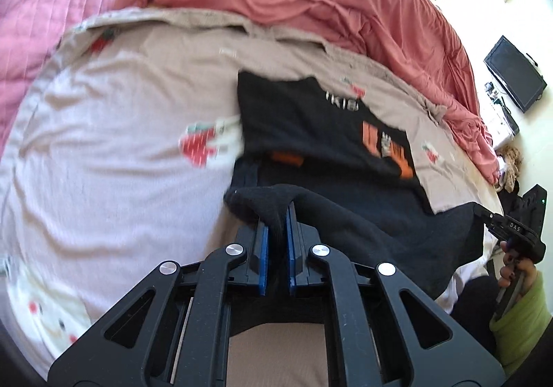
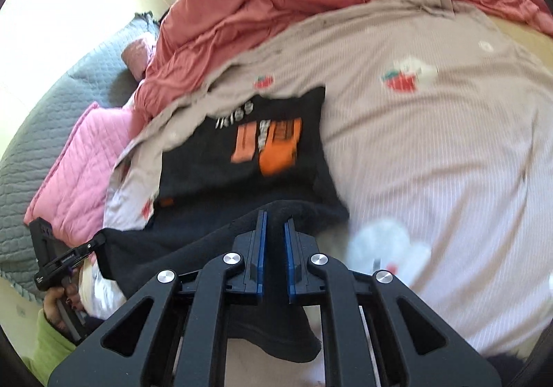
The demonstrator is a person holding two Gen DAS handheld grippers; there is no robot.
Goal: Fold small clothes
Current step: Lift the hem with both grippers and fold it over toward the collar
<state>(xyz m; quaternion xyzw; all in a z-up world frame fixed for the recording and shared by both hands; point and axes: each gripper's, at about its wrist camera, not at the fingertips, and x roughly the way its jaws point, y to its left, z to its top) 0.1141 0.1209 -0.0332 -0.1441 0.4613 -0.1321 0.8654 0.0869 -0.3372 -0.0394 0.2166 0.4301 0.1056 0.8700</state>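
A small black shirt with an orange and white print lies on the bed; it also shows in the right wrist view. Its near edge is lifted off the bed. My left gripper is shut on one near corner of the shirt. My right gripper is shut on the other near corner. The black cloth hangs between and below both pairs of blue pads. The right gripper also shows at the right of the left wrist view. The left gripper shows at the left of the right wrist view.
The bed has a beige sheet with strawberry prints. A bunched red blanket lies along the far side. A pink quilt and a grey quilt lie beyond. A black monitor stands by the wall.
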